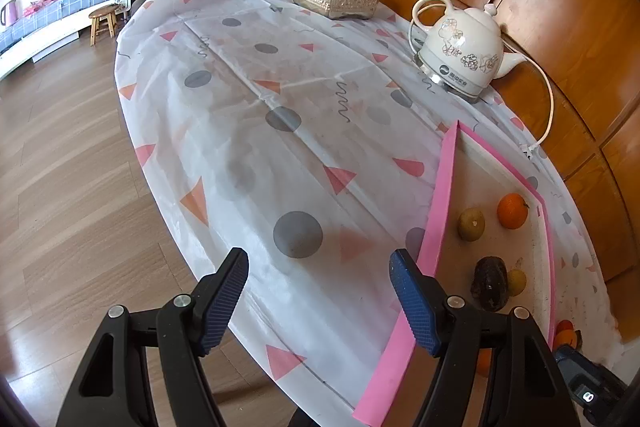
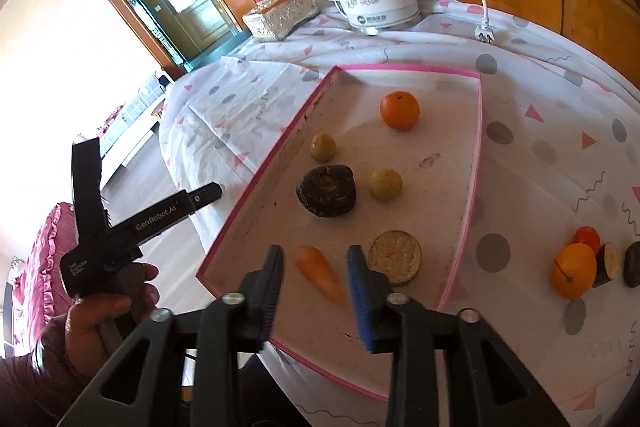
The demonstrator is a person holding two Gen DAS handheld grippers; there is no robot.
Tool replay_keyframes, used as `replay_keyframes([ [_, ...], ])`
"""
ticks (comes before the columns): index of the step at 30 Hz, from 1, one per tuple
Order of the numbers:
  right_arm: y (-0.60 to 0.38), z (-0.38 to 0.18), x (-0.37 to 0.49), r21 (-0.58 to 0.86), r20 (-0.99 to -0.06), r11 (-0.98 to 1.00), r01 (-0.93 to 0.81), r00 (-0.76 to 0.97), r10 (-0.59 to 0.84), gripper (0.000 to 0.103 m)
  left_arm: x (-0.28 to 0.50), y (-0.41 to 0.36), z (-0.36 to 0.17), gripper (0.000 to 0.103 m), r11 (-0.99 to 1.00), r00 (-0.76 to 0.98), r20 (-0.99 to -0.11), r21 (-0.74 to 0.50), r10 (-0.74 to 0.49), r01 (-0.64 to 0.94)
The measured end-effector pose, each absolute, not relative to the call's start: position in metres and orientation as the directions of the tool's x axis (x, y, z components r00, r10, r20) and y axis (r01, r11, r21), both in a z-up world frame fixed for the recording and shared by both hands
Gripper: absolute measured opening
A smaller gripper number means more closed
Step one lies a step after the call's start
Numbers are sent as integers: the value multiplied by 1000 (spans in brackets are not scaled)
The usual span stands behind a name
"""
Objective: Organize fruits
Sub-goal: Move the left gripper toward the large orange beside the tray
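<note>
Patterned tablecloth (image 2: 540, 147): pink tray (image 2: 400, 69) holds perhaps six items; both tools released.

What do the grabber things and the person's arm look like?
Each gripper, the left gripper and the right gripper, has black plastic arms with silver bolts and ribbed blue pads on the jaws. Seen from the side, the left one carries white "GenRobot.AI" lettering. The hand holding it wears a dark maroon sleeve.

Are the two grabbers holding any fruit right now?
No. The right gripper is open above the carrot lying in the pink tray. The left gripper is open over the tablecloth.
</note>
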State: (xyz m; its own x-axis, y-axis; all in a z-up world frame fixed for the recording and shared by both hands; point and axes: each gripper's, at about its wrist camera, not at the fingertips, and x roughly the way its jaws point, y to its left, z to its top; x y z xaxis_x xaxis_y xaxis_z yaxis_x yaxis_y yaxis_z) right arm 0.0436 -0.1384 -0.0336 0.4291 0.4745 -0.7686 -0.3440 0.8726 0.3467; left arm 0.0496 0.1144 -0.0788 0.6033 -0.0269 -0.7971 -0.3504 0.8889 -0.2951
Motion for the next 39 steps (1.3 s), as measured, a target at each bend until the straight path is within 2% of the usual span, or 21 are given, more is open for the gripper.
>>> replay_keyframes([
  [11, -170, -20, 35, 275, -768, 917, -288, 508, 390, 37, 50, 112, -78, 73, 895, 608, -793, -290, -28, -338],
  [19, -227, 0, 23, 143, -773, 971, -189, 591, 229, 37, 50, 109, -74, 73, 902, 620, -784, -293, -36, -318],
  [28, -345, -2, 9, -49, -820, 992, 113, 562, -105, 37, 50, 105, -74, 73, 909, 616, -787, -284, -39, -304],
  [39, -474, -12, -26, -114, -834, 886, 450, 442, -332, 37, 51, 97, -73, 73, 922, 614, -789, -259, -30, -288],
])
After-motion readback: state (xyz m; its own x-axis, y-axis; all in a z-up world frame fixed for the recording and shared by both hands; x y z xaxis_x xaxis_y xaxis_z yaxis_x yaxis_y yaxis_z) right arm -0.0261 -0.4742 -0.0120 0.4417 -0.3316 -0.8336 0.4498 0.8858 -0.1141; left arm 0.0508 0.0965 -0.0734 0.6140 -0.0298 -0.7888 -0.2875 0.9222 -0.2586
